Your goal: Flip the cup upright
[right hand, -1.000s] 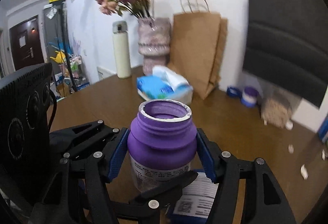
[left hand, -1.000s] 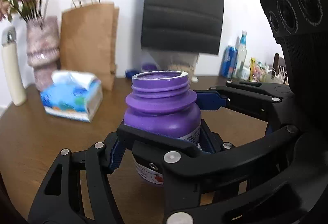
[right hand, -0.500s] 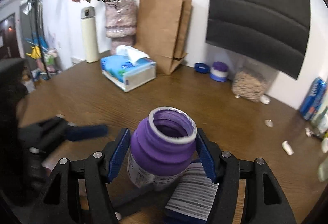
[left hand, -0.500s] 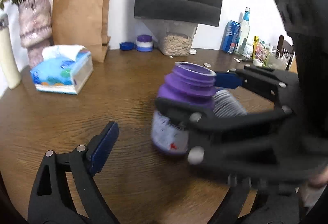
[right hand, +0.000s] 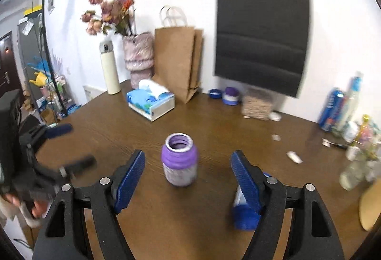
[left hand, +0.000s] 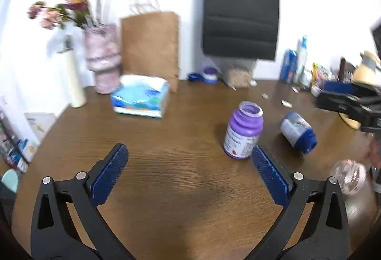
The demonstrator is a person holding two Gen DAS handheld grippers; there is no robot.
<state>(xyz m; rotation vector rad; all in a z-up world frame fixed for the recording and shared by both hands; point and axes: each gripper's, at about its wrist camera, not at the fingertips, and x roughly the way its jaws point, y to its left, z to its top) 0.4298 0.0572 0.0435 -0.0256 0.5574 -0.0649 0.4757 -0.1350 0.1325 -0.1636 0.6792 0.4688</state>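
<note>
Table [right hand: 214, 131] first: purple jar [right hand: 179, 162] stands upright mid-table, mouth up, untouched. I back both grippers straight off, no sideswipe. Right gripper [right hand: 188, 179] jaws spread wide around it, empty; left gripper [left hand: 190, 172] jaws spread, empty. Count: two paper bags, one purple jar, one blue jar [left hand: 297, 132] lying sideways.

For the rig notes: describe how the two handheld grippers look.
Both match: the left gripper and right gripper have matte black skeletal frames with triangular cutouts, silver round rivets, and flat blue textured pads inside each finger. No cables visible.
</note>
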